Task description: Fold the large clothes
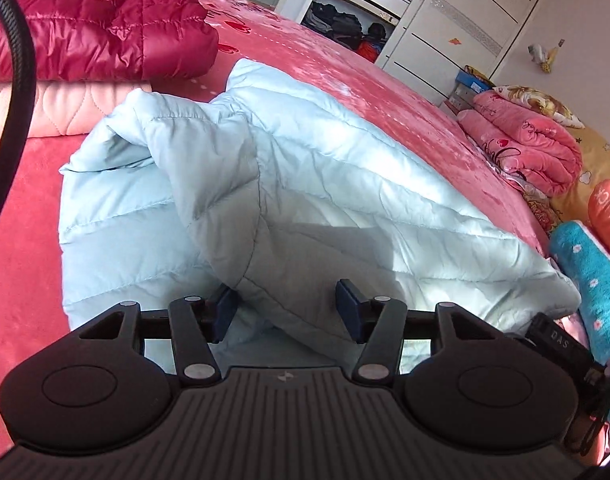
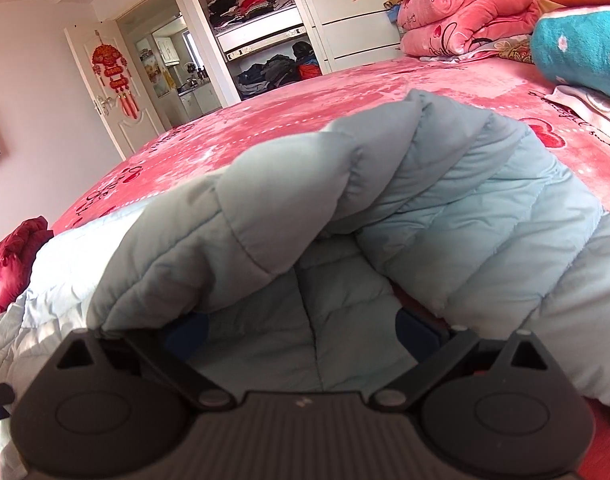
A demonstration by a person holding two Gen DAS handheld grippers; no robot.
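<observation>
Indoors, pale blue jacket (image 1: 305,184) on pink bed (image 1: 345,76), open wardrobe (image 2: 261,28) behind, left tool (image 1: 287,312) and right tool (image 2: 301,330) both spread apart, released.

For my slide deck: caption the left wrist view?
Open left gripper straddling a fold of the light blue puffer jacket on the pink bed.

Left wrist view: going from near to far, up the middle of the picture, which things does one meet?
Left claw, open → light blue puffer jacket → pink bed cover → open wardrobe with stacked clothes.
</observation>
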